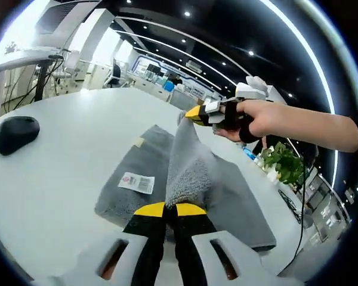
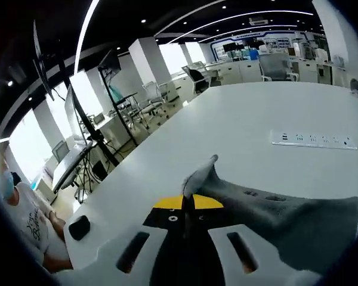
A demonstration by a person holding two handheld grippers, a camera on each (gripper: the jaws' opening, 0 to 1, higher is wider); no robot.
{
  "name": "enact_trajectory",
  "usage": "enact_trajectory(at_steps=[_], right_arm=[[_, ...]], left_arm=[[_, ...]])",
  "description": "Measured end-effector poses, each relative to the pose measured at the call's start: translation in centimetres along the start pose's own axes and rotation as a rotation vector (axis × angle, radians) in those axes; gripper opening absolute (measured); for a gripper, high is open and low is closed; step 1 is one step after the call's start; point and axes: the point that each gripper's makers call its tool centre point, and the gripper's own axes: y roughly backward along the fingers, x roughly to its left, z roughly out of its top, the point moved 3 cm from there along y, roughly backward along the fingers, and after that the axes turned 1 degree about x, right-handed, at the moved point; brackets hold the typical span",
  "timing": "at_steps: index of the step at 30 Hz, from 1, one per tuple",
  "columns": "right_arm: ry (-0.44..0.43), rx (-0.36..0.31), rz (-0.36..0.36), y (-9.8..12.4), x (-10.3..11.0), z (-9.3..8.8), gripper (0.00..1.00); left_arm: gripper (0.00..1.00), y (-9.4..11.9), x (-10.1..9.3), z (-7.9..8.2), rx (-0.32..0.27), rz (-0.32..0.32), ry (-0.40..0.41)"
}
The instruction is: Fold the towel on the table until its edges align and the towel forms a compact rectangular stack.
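Note:
A grey towel (image 1: 227, 190) lies on the white table (image 1: 65, 155), with a white label (image 1: 136, 182) on its near left part. One long edge of the towel is lifted into a ridge. My left gripper (image 1: 170, 209) is shut on the near corner of that lifted edge. The right gripper (image 1: 194, 114), held by a person's hand, pinches the far corner above the table. In the right gripper view my right gripper (image 2: 188, 202) is shut on a towel (image 2: 286, 217) corner that pokes up past its yellow tips, and the cloth trails off to the right.
A black computer mouse (image 1: 15, 132) rests on the table at the left, also seen as the mouse (image 2: 79, 227). A green plant (image 1: 282, 162) stands past the table's right edge. A white power strip (image 2: 313, 140) lies on the far table surface. A seated person (image 2: 24, 220) is at the left.

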Motion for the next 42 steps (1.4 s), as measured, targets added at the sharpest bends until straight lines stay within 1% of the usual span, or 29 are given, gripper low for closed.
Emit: enact_trajectory(at_steps=[3, 6, 10, 12, 14, 15, 17, 19, 20, 22, 24, 25, 30, 31, 33, 35, 37, 41, 42], right_arm=[[0.002, 0.012, -0.011, -0.4, 0.1, -0.5, 0.01], [0.006, 0.022, 0.001, -1.2, 0.4, -0.8, 0.01], [0.034, 0.026, 0.011, -1.8, 0.5, -0.8, 0.01], [0.032, 0.037, 0.033, -2.0, 0.7, -1.0, 0.02], [0.042, 0.034, 0.058, -2.4, 1.0, -0.9, 0.03], [0.068, 0.036, 0.075, -2.7, 1.2, -0.9, 0.04], [0.143, 0.026, 0.114, -3.2, 1.7, -0.8, 0.07], [0.177, 0.021, 0.12, -3.2, 2.3, -0.6, 0.05], [0.174, 0.019, 0.133, -3.2, 2.7, -0.5, 0.05], [0.175, 0.019, 0.144, -3.5, 2.9, -0.4, 0.05], [0.18, 0.022, 0.153, -3.5, 3.1, -0.4, 0.05], [0.179, 0.024, 0.154, -3.2, 3.1, -0.4, 0.04], [0.186, 0.04, 0.151, -3.1, 2.6, -0.5, 0.04], [0.189, 0.04, 0.149, -2.8, 2.5, -0.6, 0.04], [0.195, 0.037, 0.151, -2.8, 2.6, -0.5, 0.05], [0.204, 0.035, 0.152, -2.4, 2.7, -0.4, 0.05], [0.214, 0.034, 0.153, -2.3, 2.6, -0.4, 0.06], [0.223, 0.041, 0.156, -2.0, 2.6, -0.7, 0.08], [0.225, 0.044, 0.156, -1.9, 2.5, -0.8, 0.08]], left_arm=[[0.04, -0.3, 0.7, -0.8, 0.029, 0.024, 0.0], [0.04, -0.4, 1.4, -1.3, 0.027, 0.037, 0.025], [0.05, -0.3, 1.3, -1.3, 0.033, 0.053, 0.021], [0.06, -0.3, 1.4, -1.4, 0.036, 0.055, 0.027], [0.06, -0.2, 1.7, -1.6, 0.04, 0.062, 0.023], [0.07, -0.1, 1.8, -1.7, 0.043, 0.067, 0.02], [0.07, 0.2, 2.7, -2.1, 0.077, 0.118, 0.001], [0.07, 0.3, 2.4, -1.8, 0.054, 0.113, 0.022], [0.07, 0.3, 2.5, -1.8, 0.052, 0.114, 0.027], [0.07, 0.2, 2.7, -1.8, 0.053, 0.117, 0.024], [0.08, 0.3, 2.9, -1.8, 0.053, 0.115, 0.036], [0.09, 0.4, 2.9, -1.7, 0.049, 0.113, 0.038], [0.17, 0.5, 3.0, -1.1, 0.028, 0.087, 0.021], [0.18, 0.5, 2.9, -0.9, 0.022, 0.075, 0.018], [0.26, 0.5, 2.3, -0.8, 0.02, 0.049, 0.02], [0.28, 0.5, 1.7, -0.8, 0.033, 0.036, 0.006], [0.28, 0.6, 1.7, -1.0, 0.038, 0.048, 0.004], [0.25, 0.9, 2.9, -0.6, -0.007, 0.122, 0.103], [0.25, 0.9, 3.4, -0.5, -0.009, 0.133, 0.112]])
